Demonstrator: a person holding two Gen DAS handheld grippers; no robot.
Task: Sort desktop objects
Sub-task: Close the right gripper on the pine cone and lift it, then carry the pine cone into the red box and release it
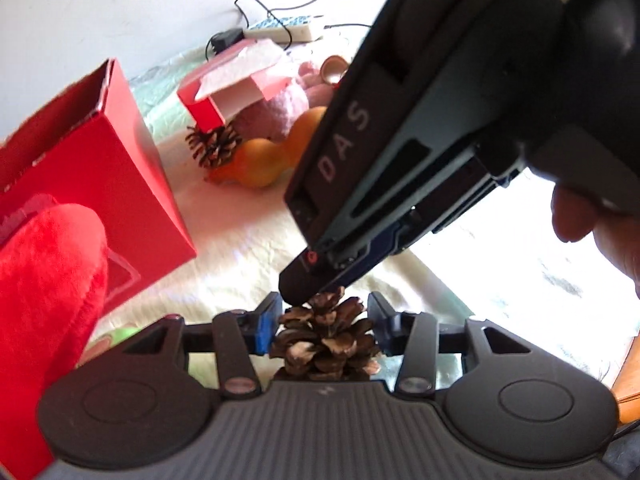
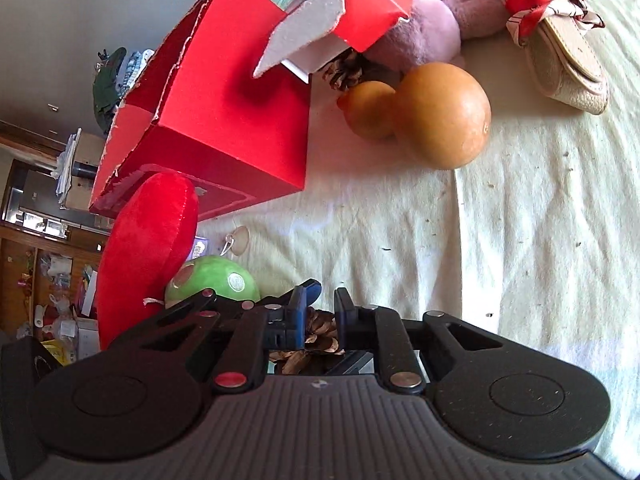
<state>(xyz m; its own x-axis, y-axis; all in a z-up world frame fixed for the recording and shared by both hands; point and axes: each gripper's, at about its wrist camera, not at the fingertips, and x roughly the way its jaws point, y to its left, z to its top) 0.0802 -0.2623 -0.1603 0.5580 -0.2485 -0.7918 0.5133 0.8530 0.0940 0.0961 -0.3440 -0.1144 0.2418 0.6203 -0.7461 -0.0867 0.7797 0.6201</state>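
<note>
Two grippers are crowding one pine cone [image 1: 326, 340]. My left gripper [image 1: 325, 326] is straddling it with fingers spread, pads just beside its scales; my right gripper [image 2: 320, 320] is nipping its tip, fingers nearly pressed together. I am judging that brittle scales may snap, or the cone may twist free and roll across the cream cloth [image 2: 500, 240] toward the red box [image 1: 120, 168].
</note>
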